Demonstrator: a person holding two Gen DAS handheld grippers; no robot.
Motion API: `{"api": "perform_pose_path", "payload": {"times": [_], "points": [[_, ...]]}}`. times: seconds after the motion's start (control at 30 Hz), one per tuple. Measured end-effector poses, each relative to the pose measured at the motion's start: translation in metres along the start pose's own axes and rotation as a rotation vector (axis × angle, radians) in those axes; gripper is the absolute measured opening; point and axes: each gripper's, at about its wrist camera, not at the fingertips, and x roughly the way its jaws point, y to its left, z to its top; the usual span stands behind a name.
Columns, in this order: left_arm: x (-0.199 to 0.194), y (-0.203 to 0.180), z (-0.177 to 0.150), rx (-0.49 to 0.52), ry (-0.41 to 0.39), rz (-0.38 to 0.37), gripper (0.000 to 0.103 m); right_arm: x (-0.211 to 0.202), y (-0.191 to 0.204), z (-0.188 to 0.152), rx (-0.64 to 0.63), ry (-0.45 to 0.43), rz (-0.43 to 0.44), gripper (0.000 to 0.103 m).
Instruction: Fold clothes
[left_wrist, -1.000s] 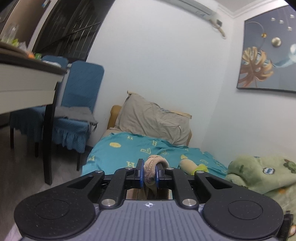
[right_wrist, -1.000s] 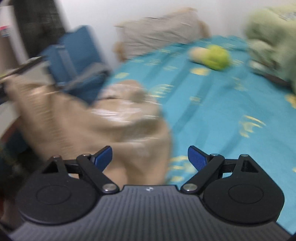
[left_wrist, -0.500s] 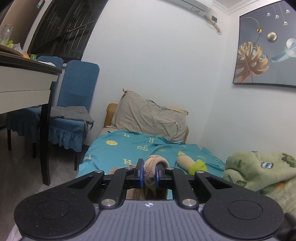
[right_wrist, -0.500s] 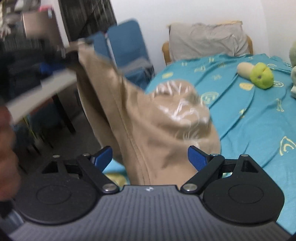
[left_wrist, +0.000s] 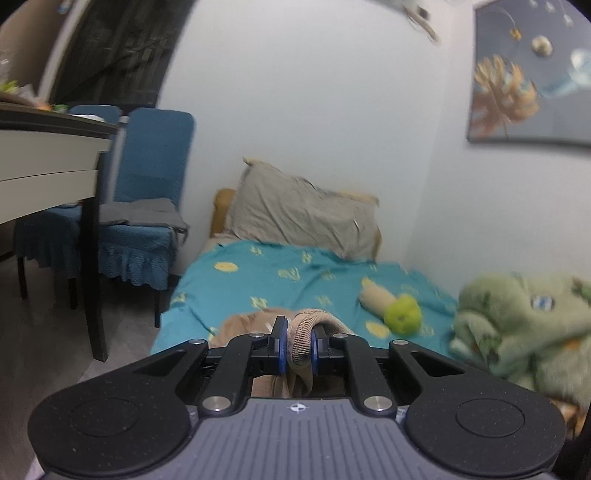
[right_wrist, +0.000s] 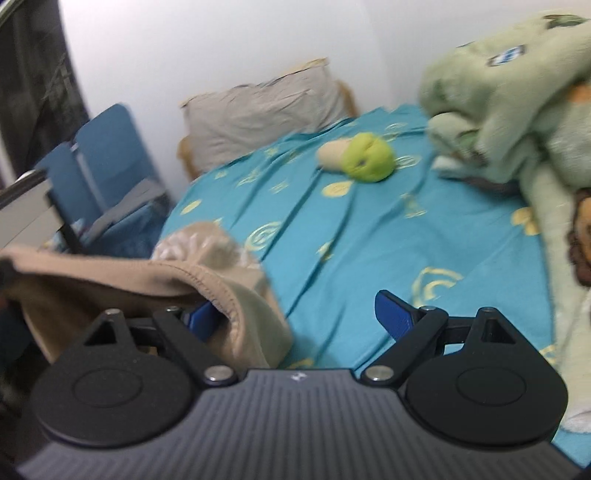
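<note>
Teal bedsheet (right_wrist: 406, 229) fills the right view; only the left shows left gripper (left_wrist: 298, 345) pinching beige garment (left_wrist: 303, 332)'s ribbed hem. Right gripper (right_wrist: 295, 314) gapes wide.

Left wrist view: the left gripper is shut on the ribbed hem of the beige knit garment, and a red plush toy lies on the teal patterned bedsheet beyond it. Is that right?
Not quite. The plush toy is lime green and tan, not red, as the left wrist view shows. The rest holds: the left gripper is shut on the ribbed hem of the beige knit garment, and the toy lies on the teal patterned bedsheet beyond it.
</note>
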Motion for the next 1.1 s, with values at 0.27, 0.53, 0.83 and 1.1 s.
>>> {"api": "perform_pose_path", "payload": {"times": [0.27,0.53,0.83,1.1], "points": [[0.042,-0.003,-0.024,0.106,0.218,0.027,0.015,0.027,-0.021,0.009,0.11,0.214,0.126,0.09],[0.042,-0.007,-0.031,0.193,0.258,0.015,0.031,0.026,-0.022,0.005,0.16,0.264,0.169,0.09],[0.022,-0.048,-0.051,0.49,0.205,-0.054,0.064,0.037,-0.033,-0.002,0.229,0.318,0.155,0.09],[0.04,-0.08,-0.069,0.646,0.089,0.026,0.075,0.037,-0.042,-0.004,0.291,0.333,0.143,0.09]]}}
